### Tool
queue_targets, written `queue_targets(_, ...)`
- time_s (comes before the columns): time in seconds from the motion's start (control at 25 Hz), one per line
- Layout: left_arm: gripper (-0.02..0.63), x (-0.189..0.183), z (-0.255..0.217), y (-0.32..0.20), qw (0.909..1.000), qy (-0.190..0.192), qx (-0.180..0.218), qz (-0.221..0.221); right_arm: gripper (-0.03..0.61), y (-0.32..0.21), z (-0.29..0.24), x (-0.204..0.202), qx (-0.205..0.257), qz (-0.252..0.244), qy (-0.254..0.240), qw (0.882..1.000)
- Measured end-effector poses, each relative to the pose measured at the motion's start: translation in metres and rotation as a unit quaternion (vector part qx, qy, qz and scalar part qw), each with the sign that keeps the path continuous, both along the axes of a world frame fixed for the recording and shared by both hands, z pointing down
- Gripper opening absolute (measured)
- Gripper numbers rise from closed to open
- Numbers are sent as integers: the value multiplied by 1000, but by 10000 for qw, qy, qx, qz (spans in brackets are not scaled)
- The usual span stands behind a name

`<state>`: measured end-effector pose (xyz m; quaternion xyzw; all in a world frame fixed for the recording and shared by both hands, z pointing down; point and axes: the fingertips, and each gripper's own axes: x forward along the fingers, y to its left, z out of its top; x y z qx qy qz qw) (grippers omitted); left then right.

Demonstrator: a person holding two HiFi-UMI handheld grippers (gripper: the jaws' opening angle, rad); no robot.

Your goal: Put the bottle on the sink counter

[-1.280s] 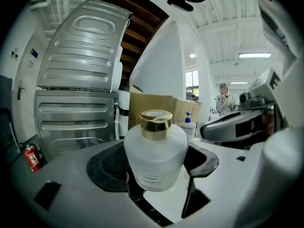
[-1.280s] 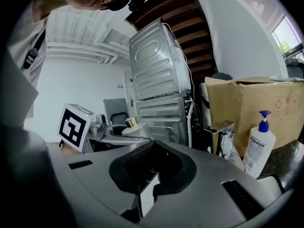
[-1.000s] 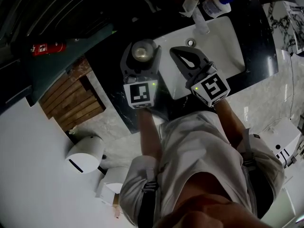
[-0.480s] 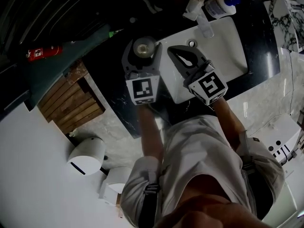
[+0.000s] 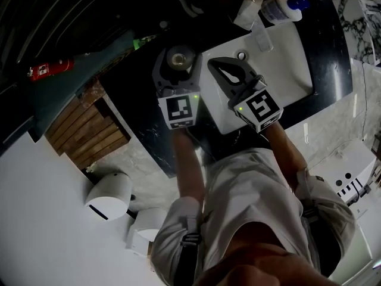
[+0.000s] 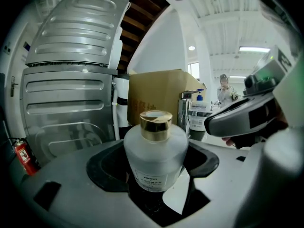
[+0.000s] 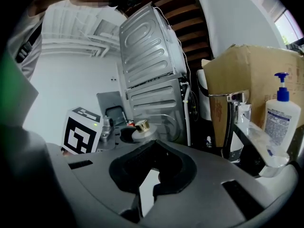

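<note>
At the left hand-held gripper (image 5: 177, 57), jaws are clamped on the frosted, gold-capped bottle (image 6: 156, 151), upright over the dark table (image 5: 143, 100), just left of the white sink (image 5: 280, 58); contact with table unclear. Right hand-held gripper (image 5: 225, 69) sits alongside over the sink, jaws together, empty. Both forearms reach forward, marker cubes up.

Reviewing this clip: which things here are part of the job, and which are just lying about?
Part of the job: the bottle with the gold cap, gripped by the left gripper; the sink counter.

Lying about: the pump bottle, faucet, cardboard box and fire extinguisher. The right gripper holds nothing.
</note>
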<state>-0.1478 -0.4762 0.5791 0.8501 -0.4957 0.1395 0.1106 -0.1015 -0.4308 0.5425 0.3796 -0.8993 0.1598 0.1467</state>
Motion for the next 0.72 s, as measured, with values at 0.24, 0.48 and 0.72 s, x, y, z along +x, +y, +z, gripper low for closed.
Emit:
queue_targets(0.24, 328, -5, 10, -8, 9999, -108, -15, -89, -2, -4, 11, -6, -81, -53, 34, 9999)
queue_targets(0.48, 328, -10, 21, -13, 9996, -232, -98, -155, -2, -6, 21, -7, -164, -71, 43, 9998)
queue_targets(0.72, 328, -12, 30, -14, 9992, -281, -226, -183, -2, -8, 26, -10, -193, -88, 30, 9998)
